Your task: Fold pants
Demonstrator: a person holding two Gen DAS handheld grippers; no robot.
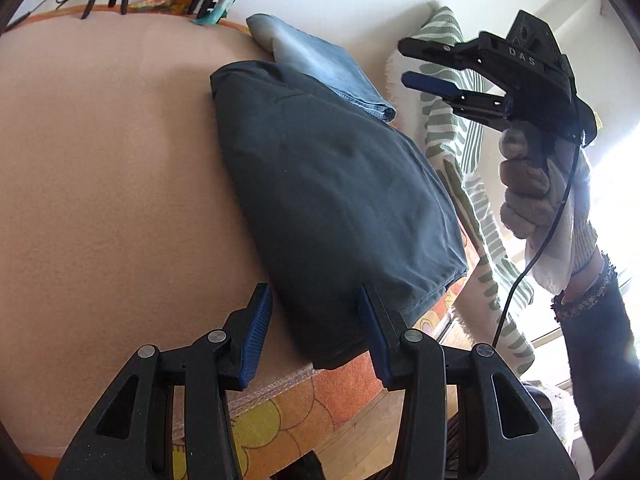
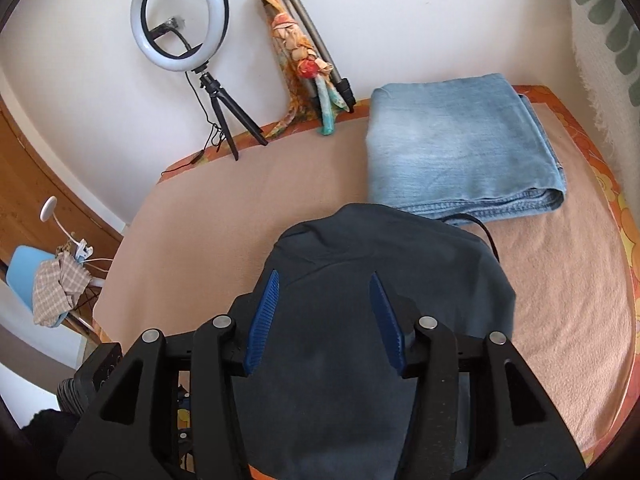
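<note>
Dark pants [image 1: 340,200]: folded, flat on worktop [image 1: 100,180]
Left claw [image 1: 316,336]: wide, holding nothing
Right claw [image 2: 326,320]: wide, above pants

Dark pants [image 1: 340,184]: matt woven cotton-like cloth, smooth, soft creases. Far jeans [image 2: 460,144]: light blue denim, faded, coarser weave, stitched hems. Counter [image 1: 100,180] cover: peach cloth, matt, slightly fuzzy; edge has orange floral print under clear plastic. Left gripper [image 1: 316,328] and right gripper [image 2: 326,320]: matt black plastic, metal pivot pins; fingers [image 1: 254,332] have blue ribbed rubbery pads. Ring light [image 2: 180,16]: glossy white plastic. Glove [image 1: 536,196]: knit fabric.
</note>
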